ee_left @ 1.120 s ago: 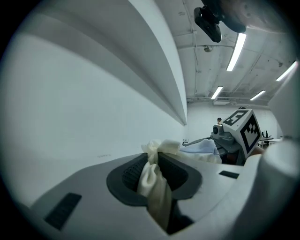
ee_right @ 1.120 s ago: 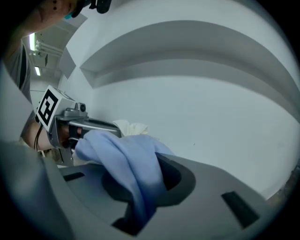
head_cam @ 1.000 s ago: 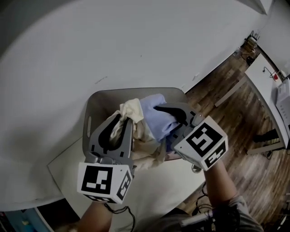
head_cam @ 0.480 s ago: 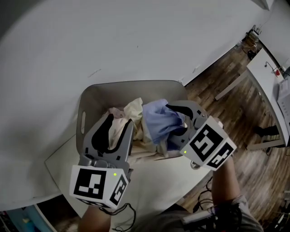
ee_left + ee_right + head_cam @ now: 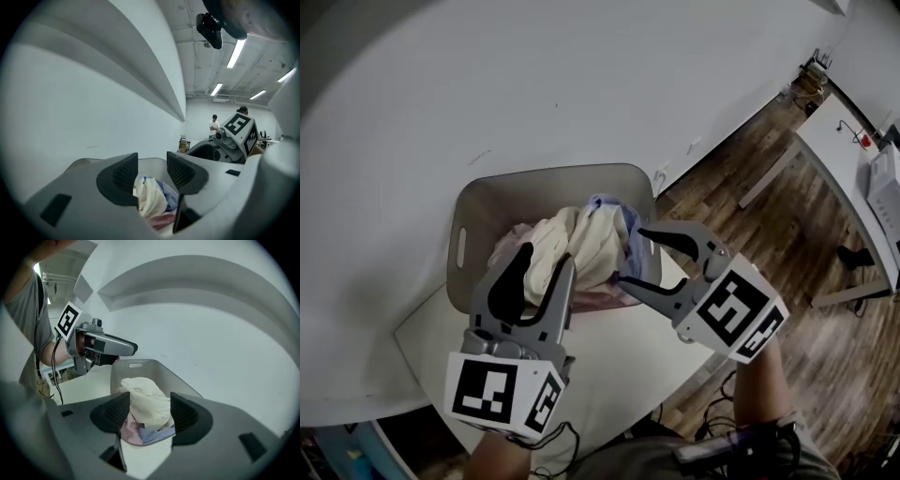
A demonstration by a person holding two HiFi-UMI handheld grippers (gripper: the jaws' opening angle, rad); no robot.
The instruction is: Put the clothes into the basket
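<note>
A heap of clothes lies in the grey basket [image 5: 478, 202]: a cream garment [image 5: 572, 246] on top, a blue one [image 5: 614, 214] behind it, a pink one [image 5: 602, 298] at the near rim. My left gripper [image 5: 546, 264] hangs just in front of the heap. It is open, its jaws have just been opening, and nothing is between them. My right gripper [image 5: 634, 253] is at the basket's right near corner, also open, its jaws just widened, and empty. In the right gripper view the cream garment [image 5: 147, 401] shows beyond the jaws, apart from the pads.
The basket stands on a white table [image 5: 609, 375] against a white wall [image 5: 581, 84]. Wooden floor [image 5: 769, 216] lies to the right, with another white table [image 5: 848, 178] farther off. Two people [image 5: 214, 124] stand far away in the left gripper view.
Both grippers have opened, let go of the cream and blue garments and drawn back toward me. The clothes have dropped into the basket.
</note>
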